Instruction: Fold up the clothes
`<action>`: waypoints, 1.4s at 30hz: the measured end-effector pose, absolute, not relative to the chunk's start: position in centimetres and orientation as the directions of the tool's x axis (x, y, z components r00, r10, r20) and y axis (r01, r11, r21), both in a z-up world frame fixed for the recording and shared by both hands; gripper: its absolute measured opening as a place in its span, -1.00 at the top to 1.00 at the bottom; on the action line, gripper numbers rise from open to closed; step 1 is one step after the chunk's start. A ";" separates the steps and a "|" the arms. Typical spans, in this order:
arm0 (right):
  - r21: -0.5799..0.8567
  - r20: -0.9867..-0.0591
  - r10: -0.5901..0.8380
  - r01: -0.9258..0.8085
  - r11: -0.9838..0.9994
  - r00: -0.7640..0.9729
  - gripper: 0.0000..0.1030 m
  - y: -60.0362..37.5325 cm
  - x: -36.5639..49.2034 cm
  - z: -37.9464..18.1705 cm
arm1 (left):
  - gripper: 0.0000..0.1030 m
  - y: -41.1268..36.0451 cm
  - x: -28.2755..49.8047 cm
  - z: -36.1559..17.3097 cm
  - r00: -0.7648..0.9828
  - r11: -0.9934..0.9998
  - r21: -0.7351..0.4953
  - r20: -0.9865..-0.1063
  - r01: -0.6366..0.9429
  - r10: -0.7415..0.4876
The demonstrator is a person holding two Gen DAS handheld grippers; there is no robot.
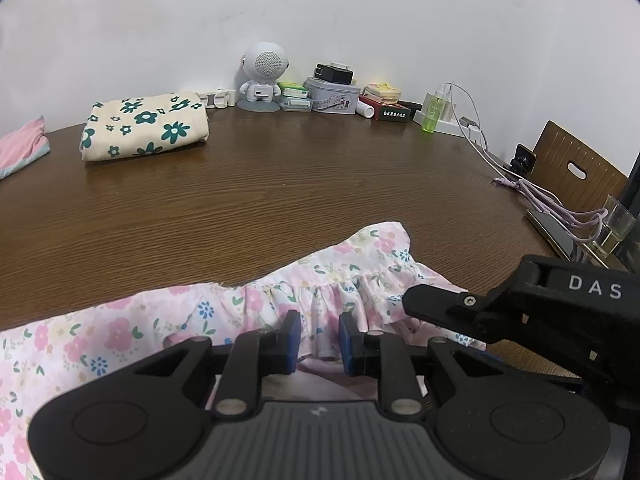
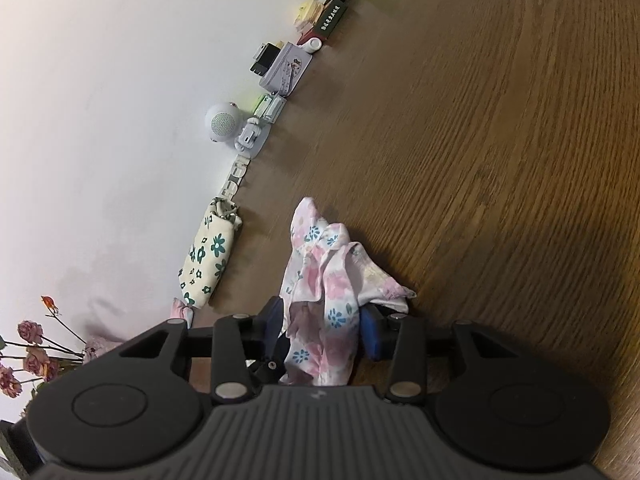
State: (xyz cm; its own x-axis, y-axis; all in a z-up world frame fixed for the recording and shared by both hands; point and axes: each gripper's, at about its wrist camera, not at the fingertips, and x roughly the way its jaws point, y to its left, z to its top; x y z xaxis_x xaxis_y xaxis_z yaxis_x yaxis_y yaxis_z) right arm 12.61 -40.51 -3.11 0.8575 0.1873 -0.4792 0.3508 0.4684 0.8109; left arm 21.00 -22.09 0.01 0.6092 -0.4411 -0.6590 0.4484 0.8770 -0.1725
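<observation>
Nearest the left wrist camera is the left tool [image 1: 319, 344], its blue pads [image 1: 293, 340] drawn close together with a gathered pleat of the pink floral garment [image 1: 120, 332] pinched between them. The garment spreads out leftward from that pinch across the near edge of the brown wooden surface [image 1: 280, 184], and its ruffled hem rises to a peak just beyond the pads. At the right of this view the black body of the right tool [image 1: 436, 308] reaches in over the ruffle.

From the right wrist camera, the right tool [image 2: 322, 326] has a thick bunch of the same floral cloth [image 2: 328, 280] standing between its blue pads [image 2: 370, 334]; the pads press on the bunch from both sides, so it is gripped with the fingers held partly apart by the fabric. The cloth stands up in crumpled folds beyond the fingertips.

Farther back on the left lies a folded cream cloth with dark green flowers [image 1: 144, 126], and beside it, at the picture edge, a pink folded piece [image 1: 22, 144]. Along the white wall [image 1: 320, 12] stand a small white astronaut-shaped speaker [image 1: 262, 76], a pale tin box [image 1: 331, 94] with a black charger on top, a few small boxes, and a green bottle [image 1: 433, 114]. White cables trail down the right side of the surface toward a wooden chair back [image 1: 576, 168]. Dried roses [image 2: 32, 344] show at the lower left of the right wrist view.
</observation>
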 end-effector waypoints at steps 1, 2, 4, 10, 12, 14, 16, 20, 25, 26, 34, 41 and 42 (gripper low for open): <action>0.810 -0.479 0.188 0.350 0.471 0.857 0.20 -40.5 12.7 -3.1 | 0.63 -22.1 21.0 0.0 0.609 0.877 -0.172 -0.659 0.448 -0.441; 0.810 -0.480 0.191 0.349 0.472 0.856 0.20 -40.5 12.7 -3.1 | 0.63 -22.1 21.0 0.0 0.609 0.877 -0.173 -0.659 0.448 -0.441; 0.816 -0.476 0.198 0.346 0.464 0.857 0.19 -40.7 12.8 -3.2 | 0.63 -22.2 21.0 0.1 0.610 0.877 -0.172 -0.659 0.448 -0.441; 0.840 -0.456 0.203 0.344 0.419 0.867 0.19 -41.6 12.8 -3.6 | 0.63 -22.2 20.8 0.0 0.613 0.878 -0.167 -0.657 0.449 -0.439; 0.834 -0.461 0.203 0.344 0.431 0.864 0.19 -41.4 13.0 -3.5 | 0.63 -22.2 20.8 0.0 0.612 0.877 -0.170 -0.657 0.449 -0.441; 0.836 -0.461 0.209 0.343 0.429 0.863 0.19 -41.3 13.0 -3.6 | 0.63 -22.1 20.8 0.0 0.610 0.877 -0.175 -0.657 0.448 -0.443; 0.839 -0.457 0.209 0.341 0.424 0.865 0.19 -41.4 13.0 -3.6 | 0.63 -22.1 20.9 0.1 0.609 0.876 -0.178 -0.657 0.449 -0.445; 0.849 -0.446 0.173 0.354 0.393 0.878 0.20 -41.8 12.6 -3.8 | 0.63 -22.1 20.8 0.0 0.611 0.876 -0.172 -0.656 0.450 -0.443; 0.844 -0.447 0.173 0.350 0.406 0.878 0.20 -41.2 12.9 -3.8 | 0.63 -22.0 20.8 0.0 0.608 0.875 -0.180 -0.656 0.449 -0.447; 0.850 -0.443 0.165 0.354 0.389 0.881 0.20 -41.4 12.9 -3.9 | 0.63 -22.0 20.9 0.0 0.608 0.875 -0.180 -0.656 0.449 -0.447; 0.861 -0.437 0.177 0.353 0.365 0.882 0.19 -41.1 12.6 -4.2 | 0.63 -21.9 21.0 0.0 0.607 0.874 -0.182 -0.655 0.450 -0.449; 0.884 -0.416 0.205 0.341 0.322 0.886 0.17 -40.6 12.2 -4.5 | 0.63 -21.9 21.0 0.0 0.608 0.874 -0.180 -0.655 0.451 -0.449; 0.886 -0.412 0.205 0.338 0.318 0.888 0.16 -40.6 12.2 -4.5 | 0.63 -21.9 21.0 0.0 0.608 0.874 -0.180 -0.655 0.451 -0.449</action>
